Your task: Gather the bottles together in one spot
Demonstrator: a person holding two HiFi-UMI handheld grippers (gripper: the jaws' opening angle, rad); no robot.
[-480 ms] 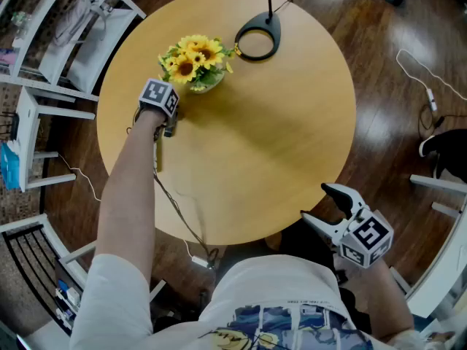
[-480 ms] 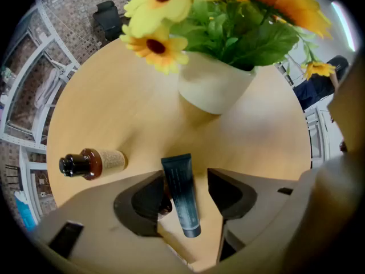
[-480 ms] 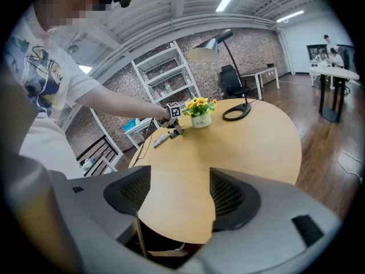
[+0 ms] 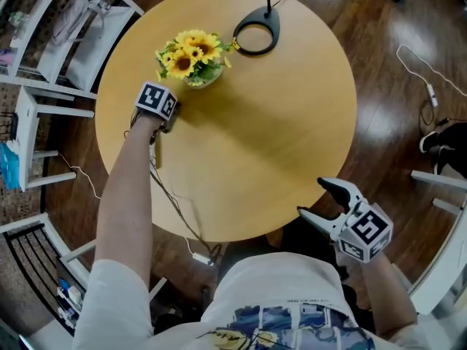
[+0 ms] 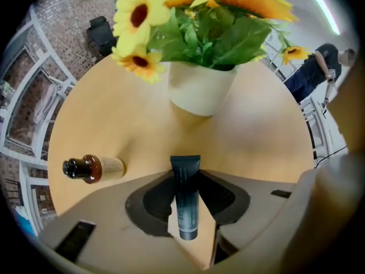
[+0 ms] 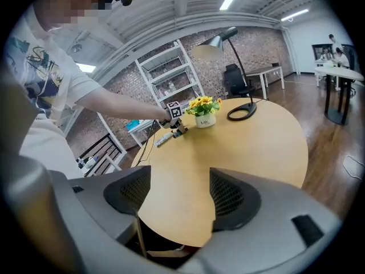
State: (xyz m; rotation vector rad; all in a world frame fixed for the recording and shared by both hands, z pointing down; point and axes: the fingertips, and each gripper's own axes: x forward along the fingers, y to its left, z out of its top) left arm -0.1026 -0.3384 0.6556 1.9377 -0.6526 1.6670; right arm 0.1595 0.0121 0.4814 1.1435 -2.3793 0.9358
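Note:
My left gripper (image 5: 186,178) points straight down at the round wooden table (image 4: 277,122) and is shut on a dark teal tube (image 5: 186,201), which stands upright between its pads. A brown bottle with a black cap (image 5: 94,168) lies on the table to its left. In the head view the left gripper (image 4: 168,125) hangs just beside the sunflower pot (image 4: 188,58), and a pale tube-like item (image 4: 153,154) lies under the forearm. My right gripper (image 4: 315,199) is open and holds nothing, at the table's near edge.
A black lamp base (image 4: 257,35) sits at the table's far side, behind the flowers. White racks (image 4: 66,42) stand on the floor to the left, and a thin cable (image 4: 179,210) trails off the table's near edge.

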